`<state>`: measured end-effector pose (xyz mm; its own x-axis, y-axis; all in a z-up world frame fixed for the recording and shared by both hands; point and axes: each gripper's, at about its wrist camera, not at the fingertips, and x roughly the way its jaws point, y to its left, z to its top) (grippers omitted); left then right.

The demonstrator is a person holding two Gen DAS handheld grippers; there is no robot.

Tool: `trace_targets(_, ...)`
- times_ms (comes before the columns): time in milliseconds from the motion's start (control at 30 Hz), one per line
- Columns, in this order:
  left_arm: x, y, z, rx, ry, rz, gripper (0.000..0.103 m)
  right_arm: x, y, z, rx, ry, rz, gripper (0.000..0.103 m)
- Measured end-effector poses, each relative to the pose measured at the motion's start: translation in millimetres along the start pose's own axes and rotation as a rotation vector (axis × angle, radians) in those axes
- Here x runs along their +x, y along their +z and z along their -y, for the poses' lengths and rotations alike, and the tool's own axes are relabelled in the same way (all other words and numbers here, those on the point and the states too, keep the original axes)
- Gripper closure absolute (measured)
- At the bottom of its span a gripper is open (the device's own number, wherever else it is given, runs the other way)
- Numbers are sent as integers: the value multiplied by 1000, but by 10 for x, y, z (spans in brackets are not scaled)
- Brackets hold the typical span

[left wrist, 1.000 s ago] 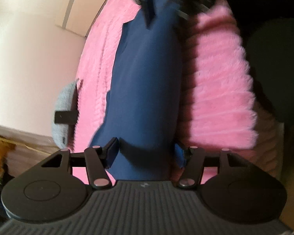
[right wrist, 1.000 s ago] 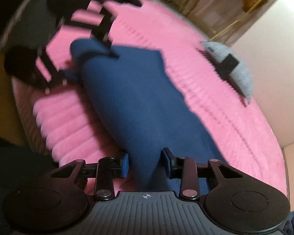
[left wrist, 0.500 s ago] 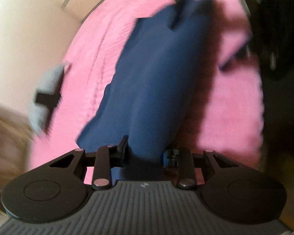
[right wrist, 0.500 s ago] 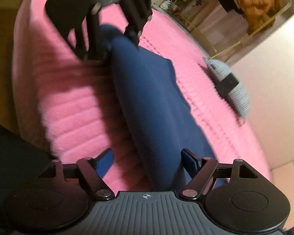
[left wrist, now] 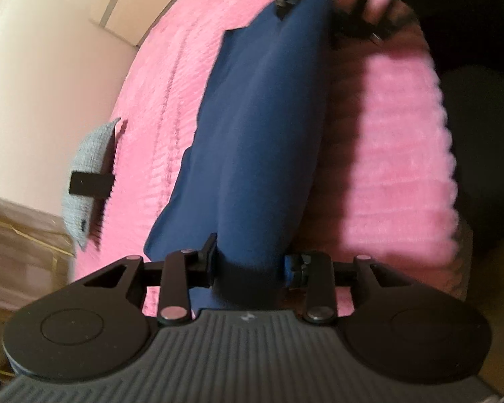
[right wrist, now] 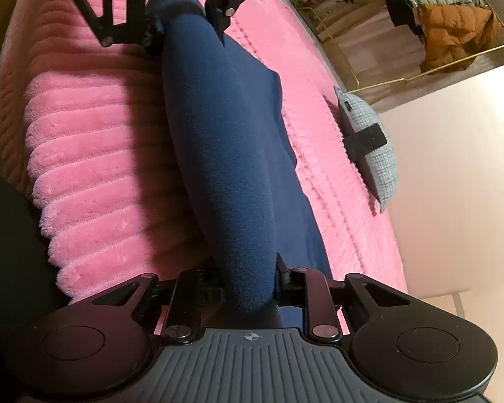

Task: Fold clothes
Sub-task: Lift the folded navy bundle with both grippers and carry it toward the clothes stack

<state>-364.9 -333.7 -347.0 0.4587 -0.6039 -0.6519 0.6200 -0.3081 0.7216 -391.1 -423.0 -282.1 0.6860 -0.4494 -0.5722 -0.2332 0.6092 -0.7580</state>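
Note:
A navy blue garment hangs as a long folded band above a pink ribbed blanket, stretched between my two grippers. In the left wrist view my left gripper is shut on the near end, and the right gripper is blurred at the far end. The right wrist view shows the same garment, with my right gripper shut on its near end. At the top of that view, the left gripper clamps the rolled far end. The band's far side drapes onto the blanket.
A grey cushion with a black strap lies at the blanket's far edge by a pale wall; it also shows in the right wrist view. A gold clothes rail with an orange jacket stands beyond. The person's dark clothing borders the near edge.
My right gripper was open around the garment half a second ago and has now shut on it. The left gripper narrowed onto its end earlier. The band now hangs straighter between them.

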Motion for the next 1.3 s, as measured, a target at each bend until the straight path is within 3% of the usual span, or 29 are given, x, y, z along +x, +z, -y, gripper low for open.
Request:
trace_targets(167, 32, 11, 94, 99, 15, -13, 74, -49, 34, 51, 0, -2, -10, 83)
trace_targets(333, -215, 25, 82, 126, 53, 10, 77, -335, 55, 153, 29, -8, 10, 84)
trace_targets(533, -225, 28, 134, 122, 2, 11, 77, -306, 19, 48, 22, 24, -13, 84)
trace_targets(1300, -332, 74, 53, 109, -4, 2, 77, -383, 11, 18, 36, 15, -33, 84)
